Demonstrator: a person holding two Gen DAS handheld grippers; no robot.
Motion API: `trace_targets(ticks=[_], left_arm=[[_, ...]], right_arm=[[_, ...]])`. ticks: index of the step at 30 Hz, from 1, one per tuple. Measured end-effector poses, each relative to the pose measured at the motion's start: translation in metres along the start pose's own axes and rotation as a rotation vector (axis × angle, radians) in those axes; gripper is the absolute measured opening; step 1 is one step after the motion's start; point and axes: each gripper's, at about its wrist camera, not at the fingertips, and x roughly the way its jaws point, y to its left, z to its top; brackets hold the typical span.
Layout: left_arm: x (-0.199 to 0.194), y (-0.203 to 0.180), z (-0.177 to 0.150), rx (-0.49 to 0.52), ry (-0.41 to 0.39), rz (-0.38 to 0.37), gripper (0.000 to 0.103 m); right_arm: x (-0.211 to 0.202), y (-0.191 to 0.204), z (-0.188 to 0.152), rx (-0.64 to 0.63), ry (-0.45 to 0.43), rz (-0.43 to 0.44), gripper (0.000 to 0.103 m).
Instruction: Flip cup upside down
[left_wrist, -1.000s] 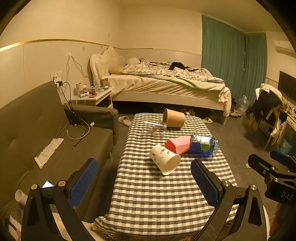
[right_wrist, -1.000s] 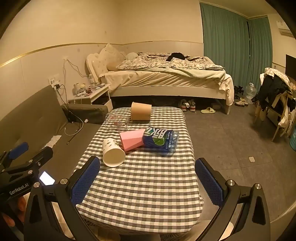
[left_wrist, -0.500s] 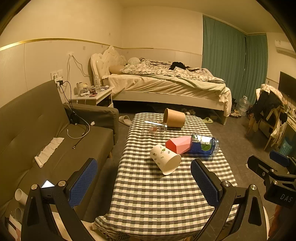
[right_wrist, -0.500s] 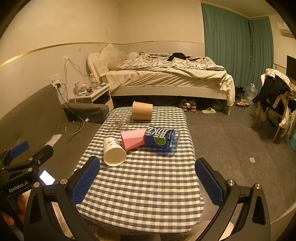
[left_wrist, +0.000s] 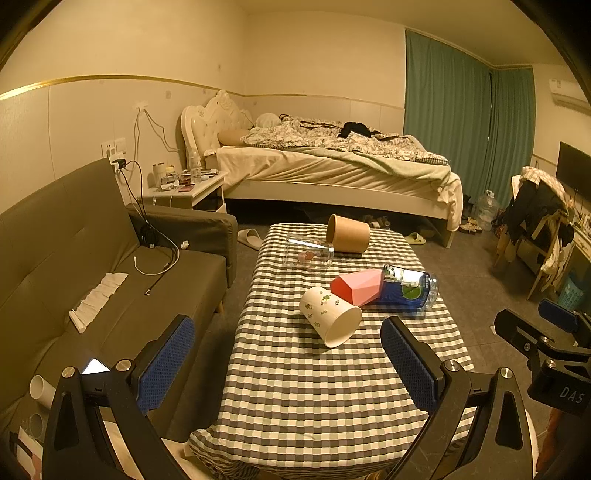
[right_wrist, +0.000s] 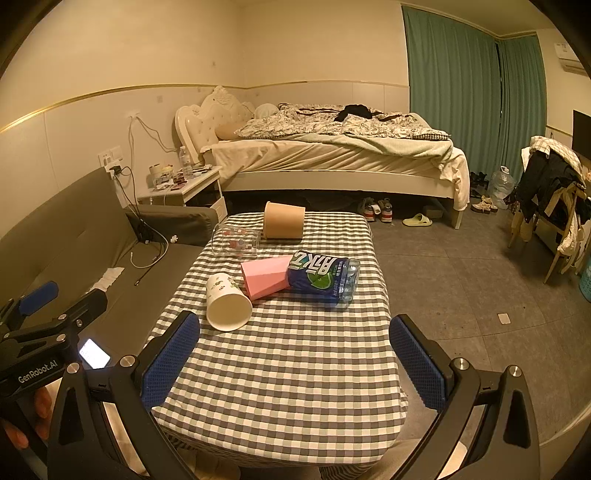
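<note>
A white paper cup with small flower prints (left_wrist: 330, 316) lies on its side on the checked tablecloth (left_wrist: 317, 398), mouth toward me; it also shows in the right wrist view (right_wrist: 226, 302). A brown paper cup (left_wrist: 348, 238) (right_wrist: 283, 219) and a clear glass cup (left_wrist: 308, 254) (right_wrist: 236, 242) lie on their sides farther back. My left gripper (left_wrist: 287, 363) is open and empty above the table's near edge, short of the white cup. My right gripper (right_wrist: 294, 360) is open and empty, also at the near edge.
A pink faceted box (left_wrist: 357, 286) and a blue-labelled plastic bottle (left_wrist: 406, 290) lie beside the white cup. A grey sofa (left_wrist: 74, 266) stands left of the table. A bed (left_wrist: 332, 170) is behind it, a chair with clothes (left_wrist: 535, 221) at right.
Both grippers have crept slightly forward toward the table. The objects have not moved and both grippers stay open.
</note>
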Motion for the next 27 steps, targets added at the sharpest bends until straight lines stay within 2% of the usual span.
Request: trace_targets(ticks=[27], left_arm=[[0.0011, 0.003, -0.0037, -0.003, 0.006, 0.003, 0.103]], right_arm=[[0.0044, 0.0046, -0.0035, -0.006, 0.002, 0.006, 0.103]])
